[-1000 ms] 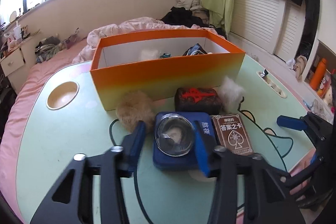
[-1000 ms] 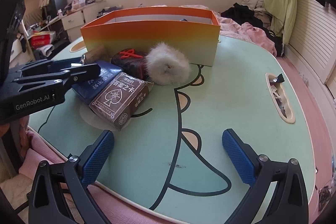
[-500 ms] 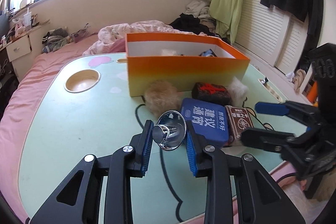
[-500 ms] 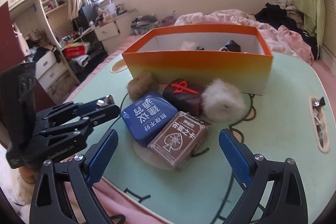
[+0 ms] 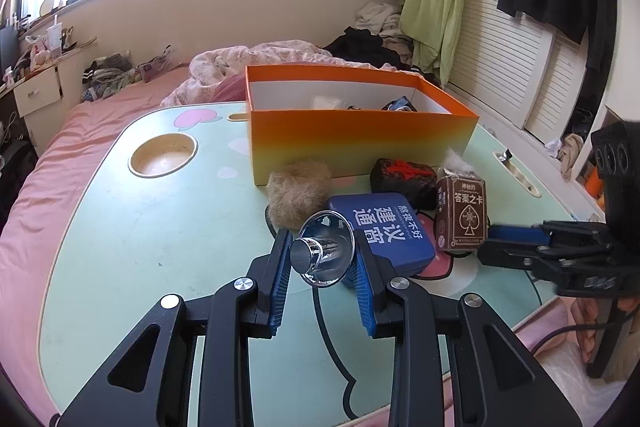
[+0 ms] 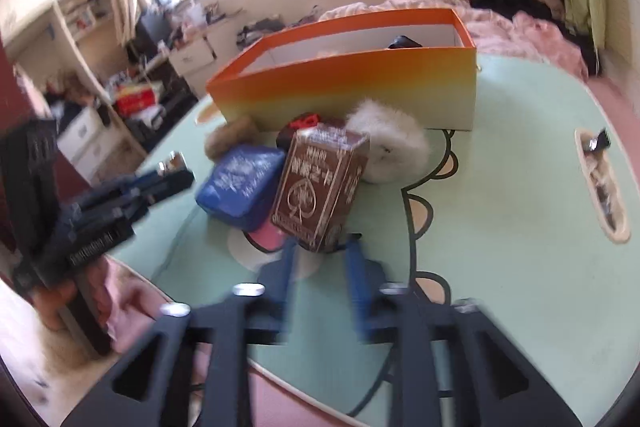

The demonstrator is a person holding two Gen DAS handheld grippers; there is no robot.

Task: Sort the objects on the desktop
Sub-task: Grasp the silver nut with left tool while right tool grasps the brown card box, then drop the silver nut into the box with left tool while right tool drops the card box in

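Note:
My left gripper (image 5: 320,259) is shut on a small clear glass cup (image 5: 326,253) and holds it above the table. My right gripper (image 6: 320,251) is shut on a brown card box (image 6: 320,183), tilted up off the table; the box also shows in the left wrist view (image 5: 462,211). An orange box (image 5: 360,139) stands at the back with several small items inside. In front of it lie a blue tin (image 5: 384,235), a brown fur ball (image 5: 298,191), a dark pouch with a red clip (image 5: 402,179) and a white fur ball (image 6: 388,147).
The mint-green table (image 5: 160,247) has a round cup recess (image 5: 162,155) at the left and a slot with small items (image 6: 600,183) at the right. A pink bed and piled clothes lie beyond the table.
My right gripper closed on the brown card box and raised it off the table. My left gripper kept hold of the glass cup and shifted slightly.

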